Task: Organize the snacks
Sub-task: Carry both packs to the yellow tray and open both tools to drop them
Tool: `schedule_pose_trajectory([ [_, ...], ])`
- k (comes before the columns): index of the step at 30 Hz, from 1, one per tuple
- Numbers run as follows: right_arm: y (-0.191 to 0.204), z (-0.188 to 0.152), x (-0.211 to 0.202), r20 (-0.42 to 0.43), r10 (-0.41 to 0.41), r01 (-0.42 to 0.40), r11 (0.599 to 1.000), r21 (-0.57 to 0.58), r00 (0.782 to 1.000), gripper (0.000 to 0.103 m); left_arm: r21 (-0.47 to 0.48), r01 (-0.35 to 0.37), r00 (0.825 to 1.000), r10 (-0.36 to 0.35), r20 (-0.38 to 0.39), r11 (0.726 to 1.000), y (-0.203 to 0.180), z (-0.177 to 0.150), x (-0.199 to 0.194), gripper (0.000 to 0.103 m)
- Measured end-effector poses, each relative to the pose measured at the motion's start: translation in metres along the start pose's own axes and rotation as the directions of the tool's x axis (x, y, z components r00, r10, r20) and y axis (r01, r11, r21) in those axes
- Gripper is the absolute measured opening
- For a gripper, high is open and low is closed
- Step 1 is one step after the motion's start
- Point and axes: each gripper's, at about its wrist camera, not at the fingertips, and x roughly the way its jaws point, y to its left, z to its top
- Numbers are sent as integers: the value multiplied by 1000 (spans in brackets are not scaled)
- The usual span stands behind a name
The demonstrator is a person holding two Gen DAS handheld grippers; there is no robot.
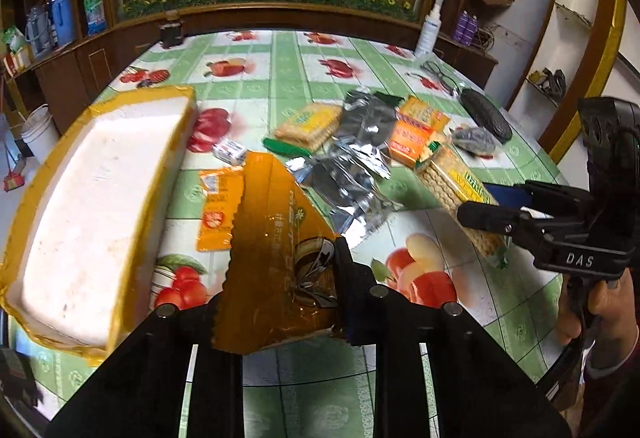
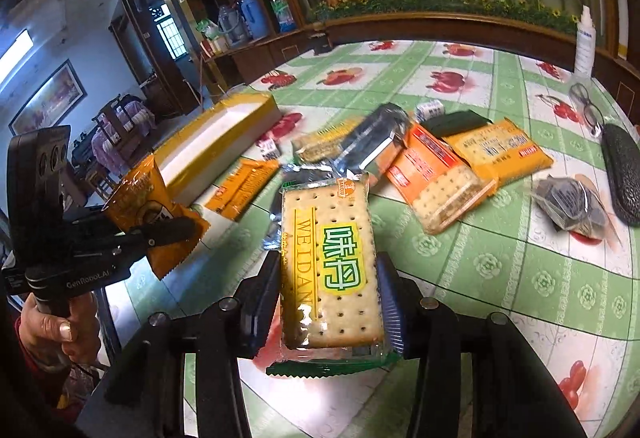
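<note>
My left gripper (image 1: 280,294) is shut on an orange snack packet (image 1: 272,238) and holds it above the table, right of the white foam tray (image 1: 92,206) with yellow-taped edges. It also shows in the right wrist view (image 2: 168,234) with the orange packet (image 2: 148,198). My right gripper (image 2: 328,298) is shut on a green-edged cracker pack (image 2: 332,266) and holds it off the table; the pack also shows in the left wrist view (image 1: 460,198). Several packets lie mid-table: silver foil wrappers (image 1: 352,166), an orange cracker pack (image 2: 436,178), a yellow pack (image 2: 500,150).
The table has a green fruit-print cloth (image 2: 500,278). A black glasses case (image 2: 624,178), spectacles (image 2: 584,106), a dark small bag (image 2: 572,206) and a white bottle (image 2: 584,42) stand at the right. A small orange packet (image 1: 218,206) lies beside the tray. A wooden cabinet runs behind.
</note>
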Motion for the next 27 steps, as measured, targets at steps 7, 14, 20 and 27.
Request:
schedule_pose_trajectory([
  [7,30,16,8,23,44,-44,999,-31,999,47,-86,-53,997,58,56,995,39,3,-22,20],
  [14,69,46,35,27,141,-139,988,-60,990,47,-195,-128,986,147,85,972,97,5,-38,21],
  [20,114,80,78,32,243,-241,968,-63,969,47,-275,-197,973,222,64,941,146,2,-32,21],
  [27,166,114,149,-8,271,-271,959,-79,963,47,-324,-238,965,262,31,916,178,-4,-15,21],
])
